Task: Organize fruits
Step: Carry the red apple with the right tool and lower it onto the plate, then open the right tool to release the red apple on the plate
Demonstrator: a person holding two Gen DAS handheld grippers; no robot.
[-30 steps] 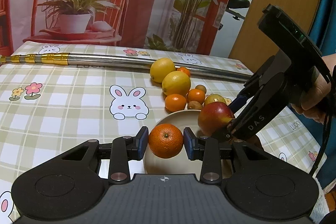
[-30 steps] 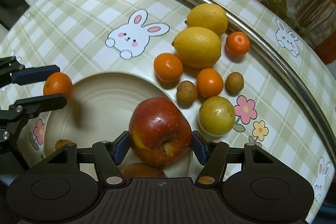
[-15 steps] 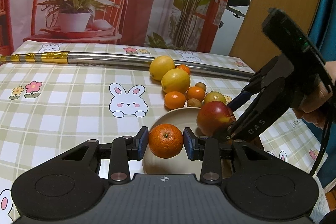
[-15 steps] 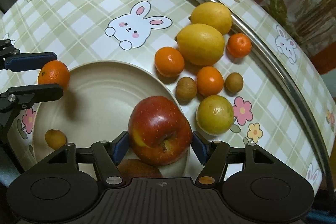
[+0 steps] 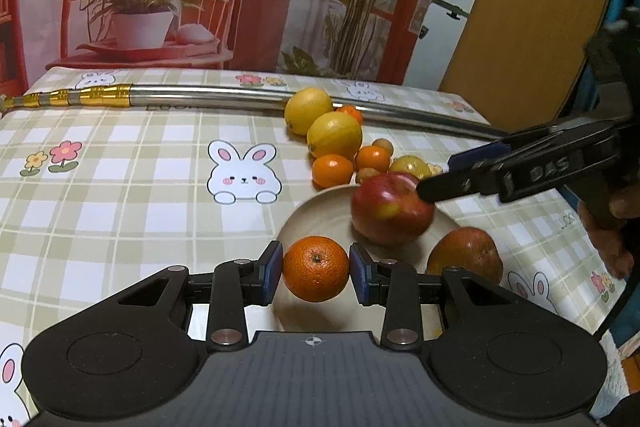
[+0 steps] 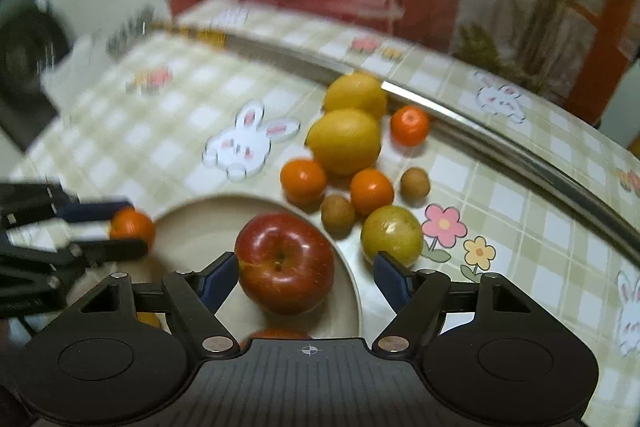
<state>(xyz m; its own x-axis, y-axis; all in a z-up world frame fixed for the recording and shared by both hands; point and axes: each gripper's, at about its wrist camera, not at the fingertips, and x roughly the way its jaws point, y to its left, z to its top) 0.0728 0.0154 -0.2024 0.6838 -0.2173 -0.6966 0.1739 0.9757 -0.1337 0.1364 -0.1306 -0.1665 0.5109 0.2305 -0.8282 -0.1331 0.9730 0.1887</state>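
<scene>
The left gripper [image 5: 316,269] is clenched on a mandarin [image 5: 316,268], stem end up, over the near-left rim of the plate [image 5: 316,211]. The right gripper [image 6: 306,277] stands released around the red apple [image 6: 285,262], which sits stem up on the plate's right part; loose fruit crowds the far rim, and bare tablecloth [image 5: 120,195] lies left.

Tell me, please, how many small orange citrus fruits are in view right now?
4. One orange is held in the left gripper's jaws at the plate's edge; three lie on the tablecloth around the lemons. More may be hidden.
</scene>
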